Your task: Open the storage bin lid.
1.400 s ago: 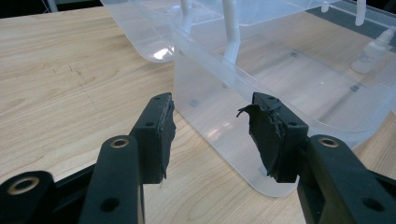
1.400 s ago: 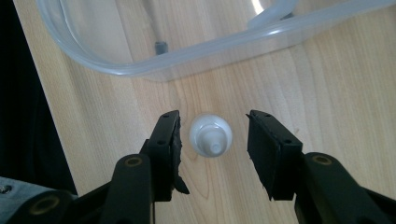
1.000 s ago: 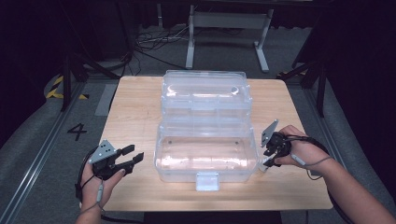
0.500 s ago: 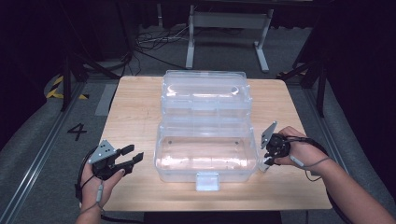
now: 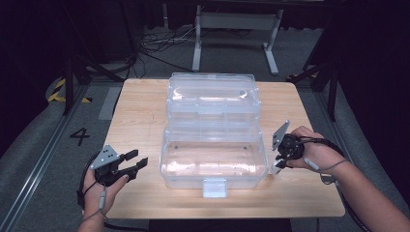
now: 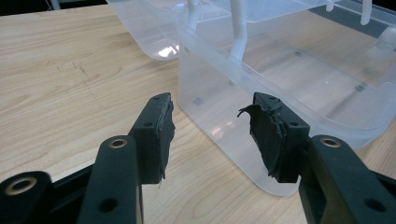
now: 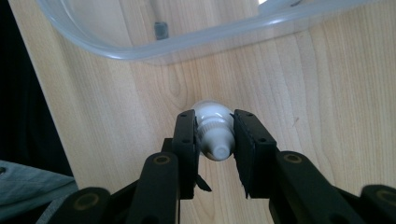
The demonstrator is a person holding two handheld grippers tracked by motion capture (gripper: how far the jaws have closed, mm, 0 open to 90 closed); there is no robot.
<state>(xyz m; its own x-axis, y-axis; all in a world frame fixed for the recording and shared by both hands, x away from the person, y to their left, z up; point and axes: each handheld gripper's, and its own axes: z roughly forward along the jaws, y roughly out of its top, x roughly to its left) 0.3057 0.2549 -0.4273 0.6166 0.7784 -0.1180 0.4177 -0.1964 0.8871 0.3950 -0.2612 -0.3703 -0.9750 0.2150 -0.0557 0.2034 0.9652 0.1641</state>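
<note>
Right tongs (image 7: 214,135) clamped on bottle (image 7: 214,131); left tongs (image 6: 211,135) apart, empty.
Judgement: lift bottle clear of the counter (image 7: 299,88) before crossing the box (image 7: 154,49) rim ahead.

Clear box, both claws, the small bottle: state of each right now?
Clear plastic box: open, lid tipped back on the table, inside looks empty.
Latch tab: unfastened, sticking out at the box's front.
Left claw: open, holding nothing, beside the box's left end.
Right claw: shut on the small white bottle, beside the box's right end.
Small white bottle: gripped between the jaws, nozzle toward the camera; whether it rests on the table is unclear.
</note>
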